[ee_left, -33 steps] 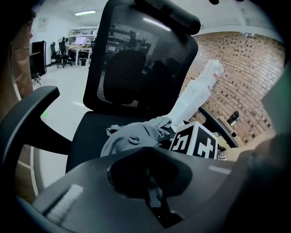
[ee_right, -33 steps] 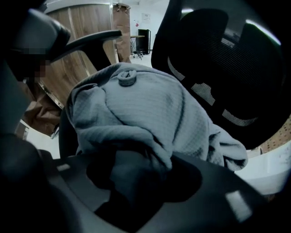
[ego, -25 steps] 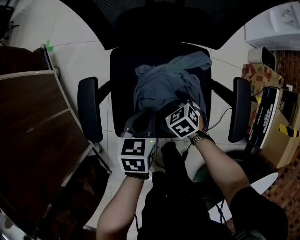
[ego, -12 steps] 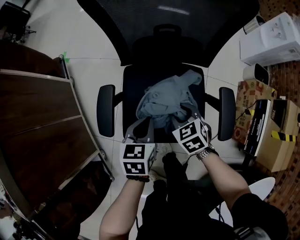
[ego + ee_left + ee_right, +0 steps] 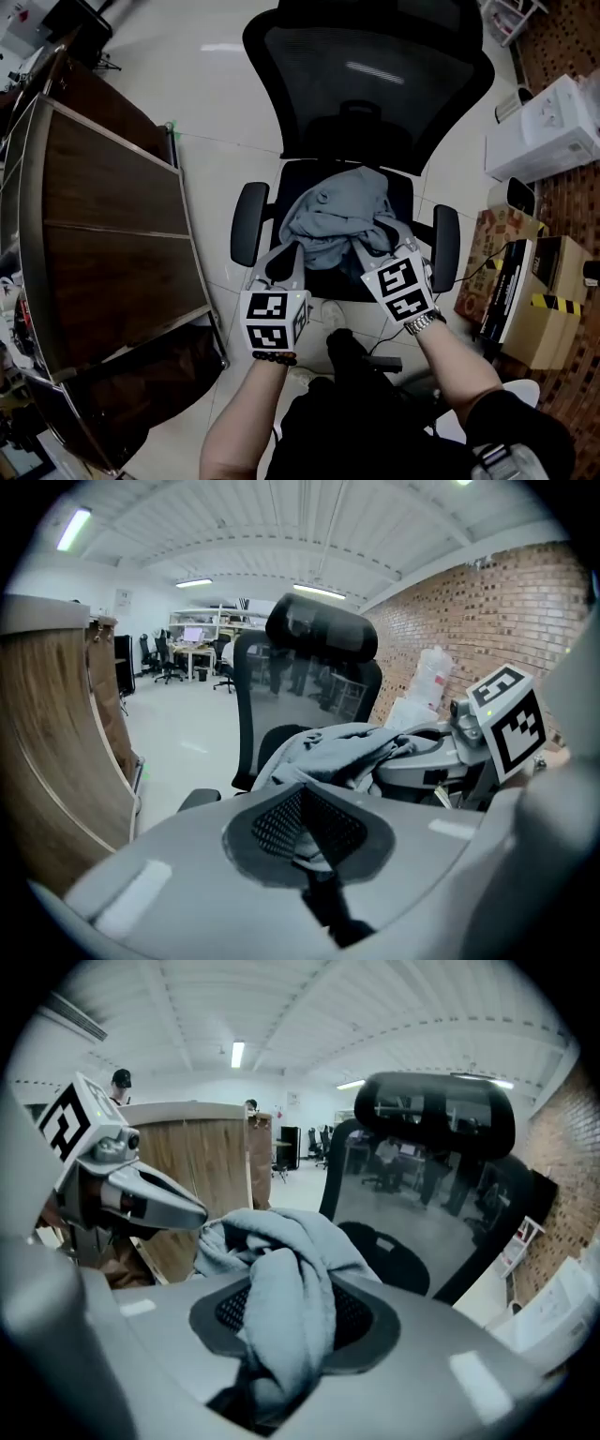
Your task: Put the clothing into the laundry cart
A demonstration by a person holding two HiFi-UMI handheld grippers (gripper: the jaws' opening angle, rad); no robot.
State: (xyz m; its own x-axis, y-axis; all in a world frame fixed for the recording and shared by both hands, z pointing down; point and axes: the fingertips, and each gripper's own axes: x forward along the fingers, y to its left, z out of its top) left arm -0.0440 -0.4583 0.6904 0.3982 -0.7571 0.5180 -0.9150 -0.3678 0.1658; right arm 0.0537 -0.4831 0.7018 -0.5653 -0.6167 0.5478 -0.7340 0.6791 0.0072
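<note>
Head view puts the grey garment (image 5: 337, 211) in a crumpled heap on the dark seat of the office chair (image 5: 366, 84), between the two armrests, with its near edge hanging toward me. My right gripper (image 5: 384, 248) is at the front right corner of that heap. In the right gripper view its jaws stand narrow and clamped on a thick fold of the cloth — the fabric bulges over the pads and drops down through the gap between them.

My left gripper (image 5: 281, 261) sits at the front left of the seat, just beside the garment's lower left edge. The left gripper view shows its jaws drawn together, pads meeting in a tight V. A thin pale sliver sits low between them — I cannot tell whether that is cloth. Beyond those jaws the garment mounds up on the seat, draped against the other gripper.

To my left stands a curved wooden partition (image 5: 103, 234). Cardboard boxes (image 5: 544, 309) sit on the floor to my right.
</note>
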